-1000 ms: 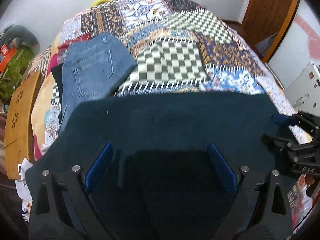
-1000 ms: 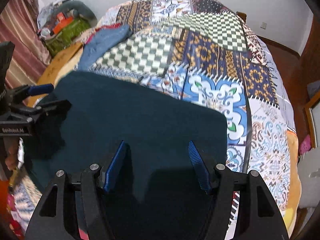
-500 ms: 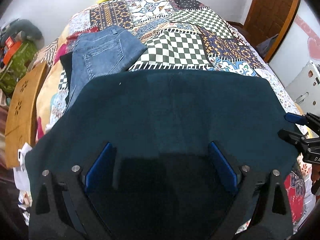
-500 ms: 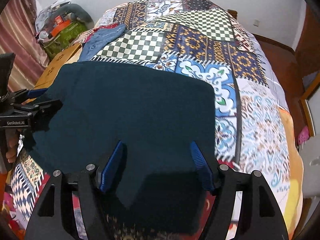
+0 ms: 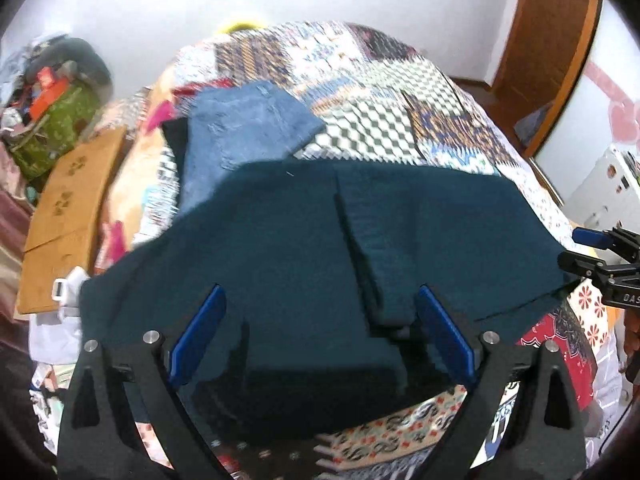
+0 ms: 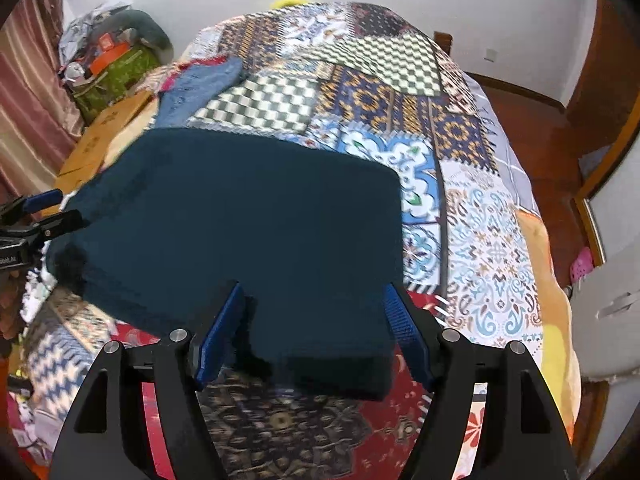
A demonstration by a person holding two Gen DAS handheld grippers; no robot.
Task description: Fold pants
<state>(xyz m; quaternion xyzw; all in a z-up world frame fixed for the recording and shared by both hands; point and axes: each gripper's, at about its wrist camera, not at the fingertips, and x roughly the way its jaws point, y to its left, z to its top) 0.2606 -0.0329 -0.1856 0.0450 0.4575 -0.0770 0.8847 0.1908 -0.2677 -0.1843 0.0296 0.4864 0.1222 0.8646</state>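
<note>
Left wrist view shows the dark teal pants [image 5: 304, 248] spread flat on the near half of the bed, folded into a broad slab with a lengthwise ridge running toward the camera just right of centre. The left gripper [image 5: 320, 340] hangs over the near edge of the cloth, its blue-padded fingers [image 5: 196, 340] set wide apart and clamping nothing. At the right rim the right gripper [image 5: 596, 256] reaches in beside the pants' corner; whether it touches the fabric is hard to tell in the blur. From the right wrist camera, that gripper's fingers [image 6: 218, 340] are also spread wide, with the pants' near right corner lying between them and nothing pinched. Beneath the pants lies a patchwork quilt [image 5: 376, 132] of checkered and floral panels. A pair of folded blue jeans [image 5: 244, 132] sits beyond the pants to the left, its near edge just tucked under the teal cloth. Further left, off the bed, stand a wooden board [image 5: 64, 216] and a pile of bags [image 5: 52, 108]. A wooden door [image 5: 556, 36] stands at the far right.
</note>
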